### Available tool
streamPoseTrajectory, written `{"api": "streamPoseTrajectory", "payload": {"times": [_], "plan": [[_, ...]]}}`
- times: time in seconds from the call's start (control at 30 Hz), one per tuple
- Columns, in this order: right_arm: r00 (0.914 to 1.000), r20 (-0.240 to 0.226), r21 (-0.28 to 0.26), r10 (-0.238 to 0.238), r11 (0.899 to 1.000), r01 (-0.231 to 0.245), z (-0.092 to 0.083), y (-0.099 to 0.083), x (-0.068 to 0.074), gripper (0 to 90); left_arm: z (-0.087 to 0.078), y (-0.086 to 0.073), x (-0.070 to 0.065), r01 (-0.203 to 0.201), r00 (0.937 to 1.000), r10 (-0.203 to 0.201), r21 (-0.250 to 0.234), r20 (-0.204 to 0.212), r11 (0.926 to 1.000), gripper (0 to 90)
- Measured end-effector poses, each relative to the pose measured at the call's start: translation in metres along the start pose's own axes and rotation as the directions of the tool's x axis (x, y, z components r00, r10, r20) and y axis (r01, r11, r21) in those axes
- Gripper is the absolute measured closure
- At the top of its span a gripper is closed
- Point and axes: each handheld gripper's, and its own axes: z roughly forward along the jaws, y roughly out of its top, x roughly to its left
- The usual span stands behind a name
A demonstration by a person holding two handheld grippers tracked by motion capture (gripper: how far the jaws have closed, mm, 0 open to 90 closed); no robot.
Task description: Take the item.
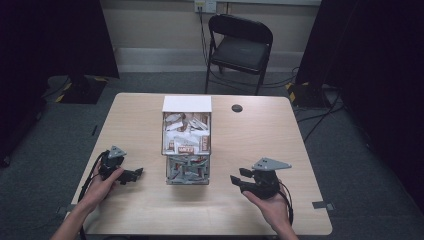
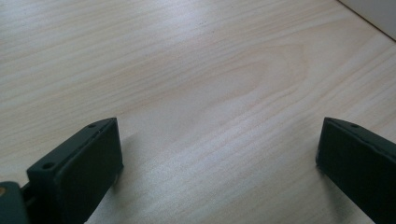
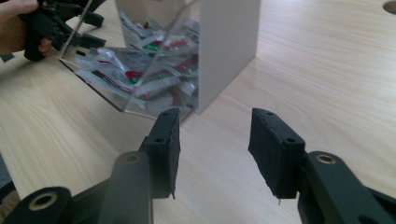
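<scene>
One pale wooden table (image 1: 260, 135) on grey carpet (image 1: 150, 82), folding chair (image 1: 239, 47) behind

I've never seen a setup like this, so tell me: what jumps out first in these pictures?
A clear box crammed with small packets sits mid-table, its white back panel toward the far edge. On either side, a hand holds a black two-jaw tool: the left gripper and the right gripper, both open and empty, pointing inward at the box. Beyond the wooden table stands a black folding chair.

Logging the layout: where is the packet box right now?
In the high view the packet box stands mid-table, between the left tongs and right tongs, with the chair beyond the far edge.
</scene>
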Motion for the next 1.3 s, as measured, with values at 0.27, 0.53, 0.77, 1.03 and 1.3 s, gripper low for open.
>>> {"api": "streamPoseTrajectory", "payload": {"times": [0.27,0.53,0.77,1.03,1.3], "plan": [[0.9970,-0.055,-0.010,-0.054,0.999,0.053,0.012,0.016,0.019,56.0,0.000,0.000,0.000,0.000,1.0000,0.000,0.000,0.001,1.0000,0.0],[0.9914,-0.103,-0.004,-0.081,0.997,0.081,0.023,0.024,0.031,58.6,0.000,0.000,0.000,0.000,1.0000,0.000,0.000,0.000,1.0000,0.0],[0.9832,-0.141,-0.011,-0.115,0.993,0.115,0.036,0.033,0.045,60.0,0.000,0.000,0.000,0.000,1.0000,0.000,0.000,0.001,1.0000,0.0],[0.9744,-0.168,0.007,-0.149,0.988,0.153,0.058,0.040,0.060,62.6,0.000,0.000,0.000,-0.001,1.0000,0.001,0.001,0.003,1.0000,0.0],[0.9703,-0.169,0.036,-0.172,0.983,0.181,0.076,0.040,0.063,64.9,0.000,0.000,0.000,-0.001,1.0000,0.001,0.000,0.002,1.0000,0.0]]}}
